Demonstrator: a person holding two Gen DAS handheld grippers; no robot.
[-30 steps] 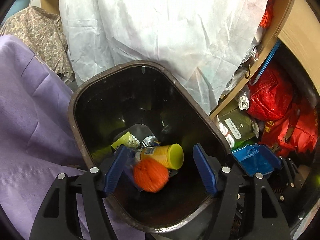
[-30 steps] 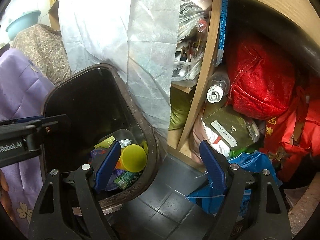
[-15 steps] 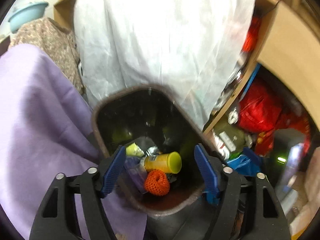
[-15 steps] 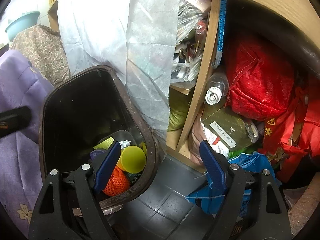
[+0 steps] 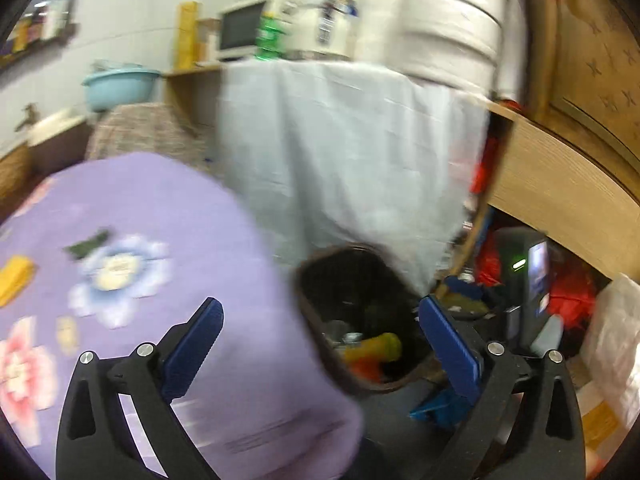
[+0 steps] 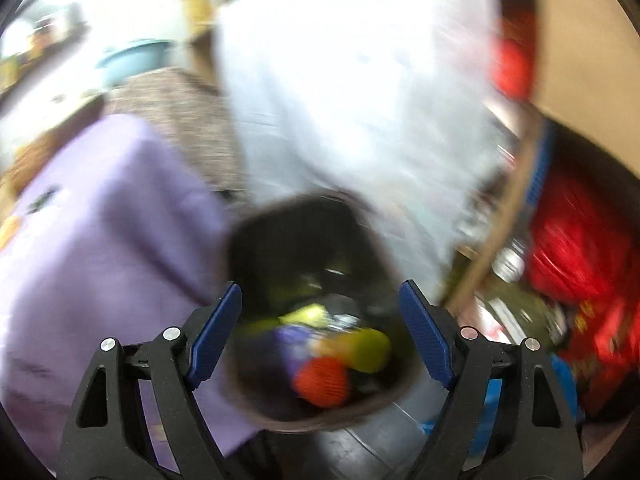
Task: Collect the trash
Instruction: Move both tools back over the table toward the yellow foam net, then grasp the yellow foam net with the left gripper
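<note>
L gripper (image 5: 318, 344): jaws spread wide, nothing between the blue pads. Points over the near edge of the purple floral cloth (image 5: 132, 248), bin to its right.
R gripper (image 6: 320, 336): jaws spread wide, also empty. Hangs just above the bin mouth, looking into it.

Bin (image 6: 280, 236): 1, dark brown, open top, on the floor between the purple cloth at left and the wooden shelf unit (image 5: 560, 184) at right, white sheet (image 5: 352, 152) hanging behind it.
Contents, counted as far as blur allows:
- orange mesh ball (image 6: 322, 384), 1, nearest;
- yellow canister w/ lime cap (image 6: 360, 350), 1, lying on its side;
- purple wrapper (image 6: 294, 342), 1;
- yellow-green packet (image 6: 304, 314), 1;
- other scraps further in, too smeared to count.

On the cloth, left side of L view:
- yellow item (image 5: 14, 278), 1;
- dark flat piece (image 5: 88, 244), 1;
- small pale piece (image 5: 66, 332), 1.
Whether these 3 are trash: can't tell for sure, prob. yes.

Progress, est.: several pcs already binned; both tools free; up to 3 pcs left on the cloth. Next likely a reach left to the cloth. Both views motion-blurred, so counts approx.
</note>
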